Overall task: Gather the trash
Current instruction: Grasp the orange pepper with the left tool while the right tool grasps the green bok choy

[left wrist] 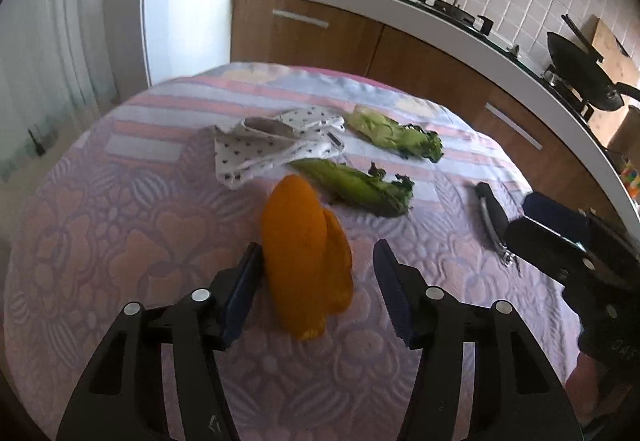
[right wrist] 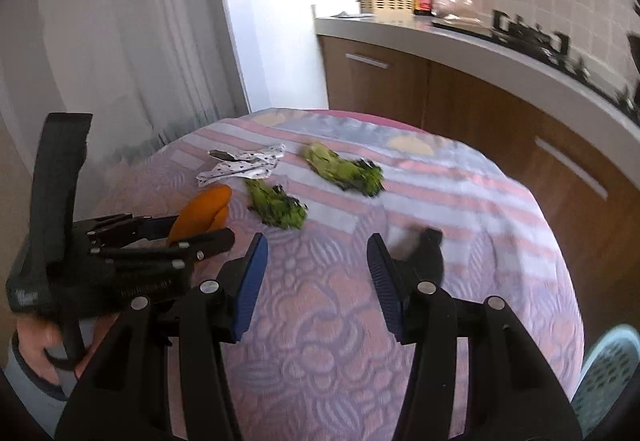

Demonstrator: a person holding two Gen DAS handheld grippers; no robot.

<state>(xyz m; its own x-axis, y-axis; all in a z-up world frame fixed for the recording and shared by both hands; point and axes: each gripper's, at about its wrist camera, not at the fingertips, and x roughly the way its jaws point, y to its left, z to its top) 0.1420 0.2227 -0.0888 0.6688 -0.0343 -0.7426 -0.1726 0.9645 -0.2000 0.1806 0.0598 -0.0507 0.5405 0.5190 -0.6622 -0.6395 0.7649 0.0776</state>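
Observation:
An orange peel (left wrist: 306,257) lies on the patterned tablecloth (left wrist: 120,241). My left gripper (left wrist: 318,261) is open with the peel between its fingers, the left finger touching it. Two green lettuce leaves (left wrist: 360,187) (left wrist: 396,135) and a crumpled dotted wrapper (left wrist: 276,145) lie beyond. My right gripper (right wrist: 318,257) is open and empty over the cloth; it shows at the right in the left wrist view (left wrist: 560,237). The right wrist view shows the peel (right wrist: 204,211), the leaves (right wrist: 276,203) (right wrist: 344,169), the wrapper (right wrist: 244,165) and my left gripper (right wrist: 188,231).
A black key fob with keys (left wrist: 492,217) lies at the table's right side, also in the right wrist view (right wrist: 428,251). A kitchen counter (left wrist: 400,7) with stove and pan runs behind. A light blue basket (right wrist: 608,373) stands low at the right.

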